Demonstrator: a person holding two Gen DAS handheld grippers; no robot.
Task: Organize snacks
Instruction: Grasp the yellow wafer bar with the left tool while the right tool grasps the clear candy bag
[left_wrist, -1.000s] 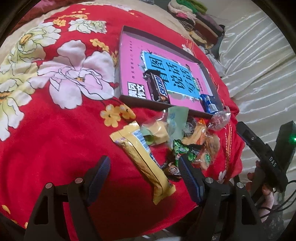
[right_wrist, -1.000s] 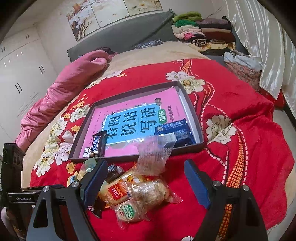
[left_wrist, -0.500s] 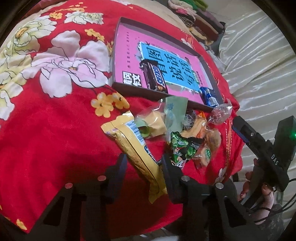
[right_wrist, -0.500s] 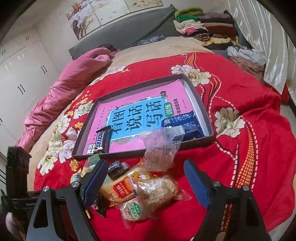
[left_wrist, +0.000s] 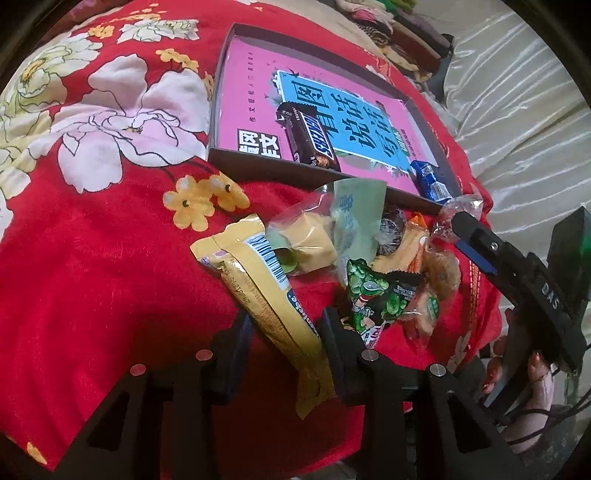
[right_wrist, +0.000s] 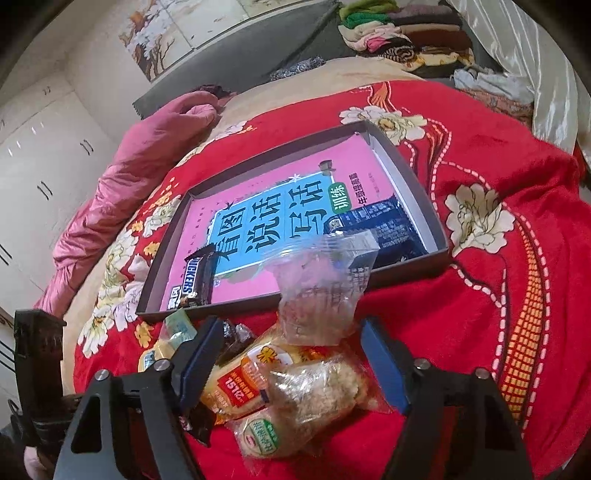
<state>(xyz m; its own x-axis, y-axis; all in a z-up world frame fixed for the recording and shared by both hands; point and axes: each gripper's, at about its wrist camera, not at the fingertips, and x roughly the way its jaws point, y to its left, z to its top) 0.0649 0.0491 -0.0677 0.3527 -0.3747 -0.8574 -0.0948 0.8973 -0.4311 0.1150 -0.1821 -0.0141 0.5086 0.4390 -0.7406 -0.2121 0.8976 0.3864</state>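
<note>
L gripper (left_wrist: 286, 328) fingers clamp yellow snack bar (left_wrist: 264, 280), apparently. R gripper (right_wrist: 291, 354) closing astride clear-wrapped snacks (right_wrist: 314, 387), no contact yet.

The chocolate bar (left_wrist: 308, 138) lying in the tray at centre of the left view reads "SNICKERS". The pink book (right_wrist: 258, 229) under it carries large Chinese characters "看图说话写话" on a blue panel, with "训练" in a green patch at its right. The right tool (left_wrist: 546, 299) at the right edge bears "DAS". At lower centre of the right view, an orange packet (right_wrist: 240, 387) shows "2015".
</note>
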